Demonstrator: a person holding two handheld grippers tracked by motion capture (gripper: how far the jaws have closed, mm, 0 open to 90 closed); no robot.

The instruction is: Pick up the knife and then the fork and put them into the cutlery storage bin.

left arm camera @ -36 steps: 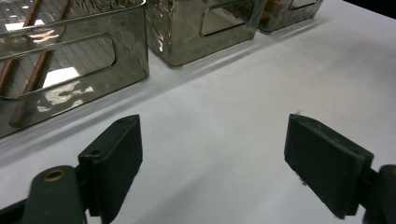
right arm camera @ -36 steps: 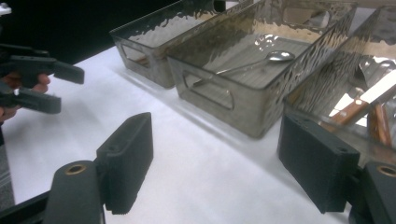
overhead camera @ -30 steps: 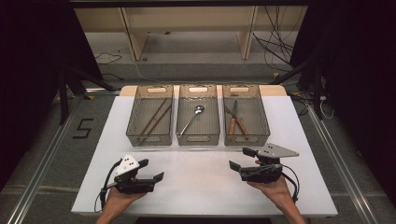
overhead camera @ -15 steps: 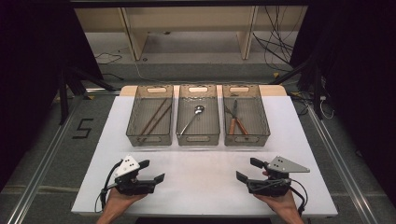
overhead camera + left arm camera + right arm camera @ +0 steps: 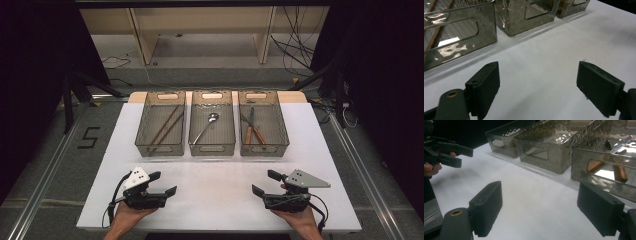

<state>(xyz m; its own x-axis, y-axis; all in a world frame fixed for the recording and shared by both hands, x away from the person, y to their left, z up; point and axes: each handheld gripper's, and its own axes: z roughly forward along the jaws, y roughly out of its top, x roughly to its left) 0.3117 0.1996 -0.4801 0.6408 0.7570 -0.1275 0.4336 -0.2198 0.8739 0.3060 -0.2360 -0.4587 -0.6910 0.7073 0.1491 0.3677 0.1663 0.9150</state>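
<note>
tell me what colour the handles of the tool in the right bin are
Reddish-brown wood handles; the right gripper view shows them best.

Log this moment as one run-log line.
left gripper: open, empty, near table edge | right gripper: open, empty | bins: chopsticks, spoon, shears | table

The table (image 5: pixel 220 165) is plain white, and the three bins (image 5: pixel 212 149) on it are smoky translucent grey. The shears (image 5: pixel 252 131) have reddish-brown handles; the spoon (image 5: pixel 206 126) is silver and the chopsticks (image 5: pixel 166 125) brown.

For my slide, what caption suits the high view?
Two hand-held grippers, left gripper and right gripper, open above a white table before three clear bins.
</note>
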